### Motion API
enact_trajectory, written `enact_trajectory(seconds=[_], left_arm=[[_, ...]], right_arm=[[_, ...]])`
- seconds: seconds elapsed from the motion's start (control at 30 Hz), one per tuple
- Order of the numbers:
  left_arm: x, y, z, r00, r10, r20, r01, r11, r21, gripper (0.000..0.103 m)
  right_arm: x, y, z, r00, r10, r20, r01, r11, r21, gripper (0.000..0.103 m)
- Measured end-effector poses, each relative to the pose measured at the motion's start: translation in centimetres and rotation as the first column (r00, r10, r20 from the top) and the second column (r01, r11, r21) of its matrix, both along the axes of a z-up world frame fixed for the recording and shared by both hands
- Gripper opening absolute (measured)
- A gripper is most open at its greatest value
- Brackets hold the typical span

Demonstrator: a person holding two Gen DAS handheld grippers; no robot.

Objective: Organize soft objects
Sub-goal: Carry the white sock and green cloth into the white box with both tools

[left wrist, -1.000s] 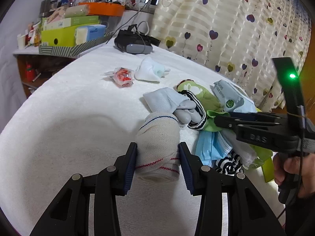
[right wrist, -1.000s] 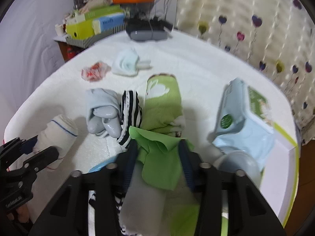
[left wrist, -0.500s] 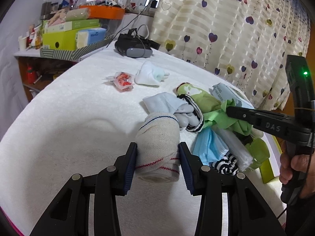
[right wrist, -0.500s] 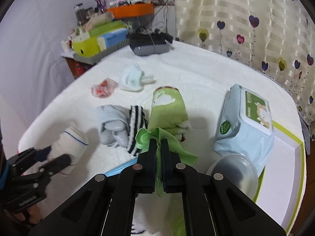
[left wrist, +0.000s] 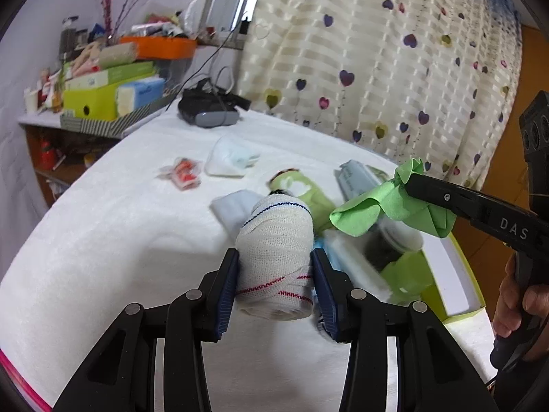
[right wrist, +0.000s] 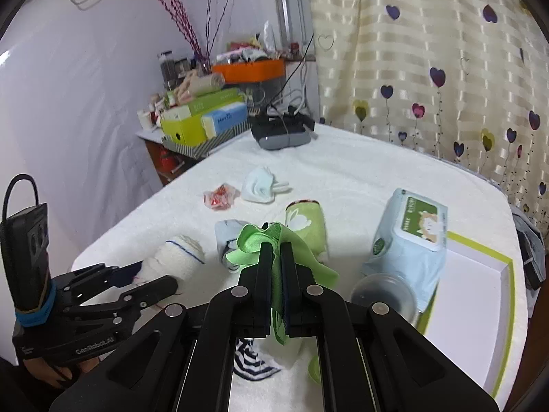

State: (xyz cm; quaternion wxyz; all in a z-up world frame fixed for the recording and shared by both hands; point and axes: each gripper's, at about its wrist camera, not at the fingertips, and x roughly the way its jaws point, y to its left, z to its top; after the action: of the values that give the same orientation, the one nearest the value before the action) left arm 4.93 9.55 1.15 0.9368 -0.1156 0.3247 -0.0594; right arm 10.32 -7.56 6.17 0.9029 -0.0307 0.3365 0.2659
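Note:
My left gripper point(left wrist: 274, 254) is shut on a white bandage roll point(left wrist: 274, 230) with red and blue stitching, held above the white towel-covered table point(left wrist: 120, 240). In the right wrist view the same roll point(right wrist: 182, 250) sticks out of the left gripper point(right wrist: 156, 274) at lower left. My right gripper point(right wrist: 276, 246) is shut on a bright green cloth point(right wrist: 252, 243), which hangs bunched from its tips above the pile. The left wrist view shows the right gripper point(left wrist: 410, 180) at right, a hand on its handle, with the green cloth point(left wrist: 370, 209) dangling.
Under the cloth lie a rolled green towel point(right wrist: 305, 223), grey socks point(right wrist: 224, 228), a striped sock point(right wrist: 250, 360) and a blue mask point(left wrist: 331, 254). A wipes pack point(right wrist: 408, 237) and clear lid point(right wrist: 384, 292) rest by a green-rimmed white box point(right wrist: 480, 292). A white sock point(right wrist: 260, 189), red wrapper point(right wrist: 219, 199) and headset point(right wrist: 281, 134) lie farther back.
The right gripper has shut on the green cloth and lifted it off the pile. The left gripper has risen with the bandage roll still in it.

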Motion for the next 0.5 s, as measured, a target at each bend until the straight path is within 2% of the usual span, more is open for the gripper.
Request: enact_trajectory(seconds=[0.23, 0.5], left_arm=[[0.0, -3.7, 1.8, 0.998, -0.058, 0.028, 0.058, 0.998, 0.023, 0.041], [0.4, -10.1, 3.1, 0.985, -0.168, 0.041, 0.166, 0.985, 0.046, 0.041]], right_arm=[[-1.6, -4.2, 1.3, 0.998, -0.06, 0.034, 0.058, 0.997, 0.051, 0.005], [-3.3, -9.9, 1.9, 0.987, -0.154, 0.055, 0.148, 0.985, 0.09, 0.005]])
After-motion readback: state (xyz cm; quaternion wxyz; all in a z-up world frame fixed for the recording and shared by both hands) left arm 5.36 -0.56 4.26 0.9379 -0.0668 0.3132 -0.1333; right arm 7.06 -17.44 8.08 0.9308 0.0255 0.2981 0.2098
